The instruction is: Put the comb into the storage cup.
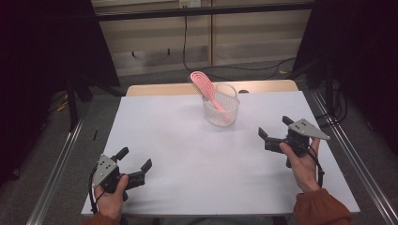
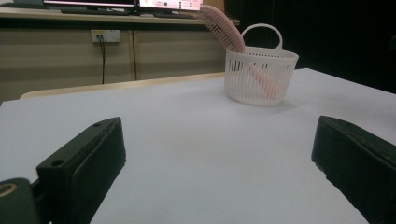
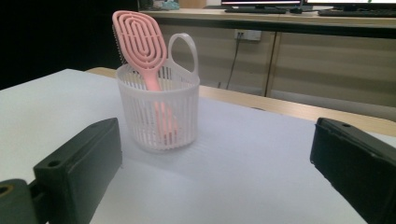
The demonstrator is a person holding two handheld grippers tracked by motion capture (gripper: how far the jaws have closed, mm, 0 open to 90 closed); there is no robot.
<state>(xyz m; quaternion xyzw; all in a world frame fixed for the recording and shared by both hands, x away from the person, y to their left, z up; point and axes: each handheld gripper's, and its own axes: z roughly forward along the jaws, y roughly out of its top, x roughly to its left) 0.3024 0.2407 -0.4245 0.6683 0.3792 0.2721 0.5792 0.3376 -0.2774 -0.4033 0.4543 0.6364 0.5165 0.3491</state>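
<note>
- Two claws, both with jaws apart and nothing between them; one pink hairbrush point(image 1: 206, 89) standing handle-down in a white slotted basket point(image 1: 220, 111) toward the far middle of the white surface point(image 1: 187, 154).
- High view: left claw point(image 1: 136, 164) sits low at the near left corner, well apart from the basket. Right claw point(image 1: 274, 133) is at the right, near the basket and aimed roughly at it. Brush head leans out over the far-left rim.
- Judgement on the step: the brush looks already placed, so the right hand's job is probably a clean retreat. Do it well by keeping the jaws wide and drawing straight away from the basket, without clipping its handle loop or rim; the basket looks light and would likely slide or tip at a nudge.
- Left gripper view: looks across the surface to the basket point(image 2: 259, 74) at upper right. It gives the brush point(image 2: 222, 30) side-on, bristles facing down and to the left, which the high view cannot show. Left claw point(image 2: 219, 158) frames bare surface.
- Right gripper view: basket point(image 3: 159, 112) close, just beyond the left-hand jaw, brush point(image 3: 140, 42) seen from its vented back. The handle tip seems to rest at the basket floor, though the slots blur it. Handle loop point(image 3: 184, 51) stands upright behind the brush. Right claw point(image 3: 217, 163) holds nothing.
</note>
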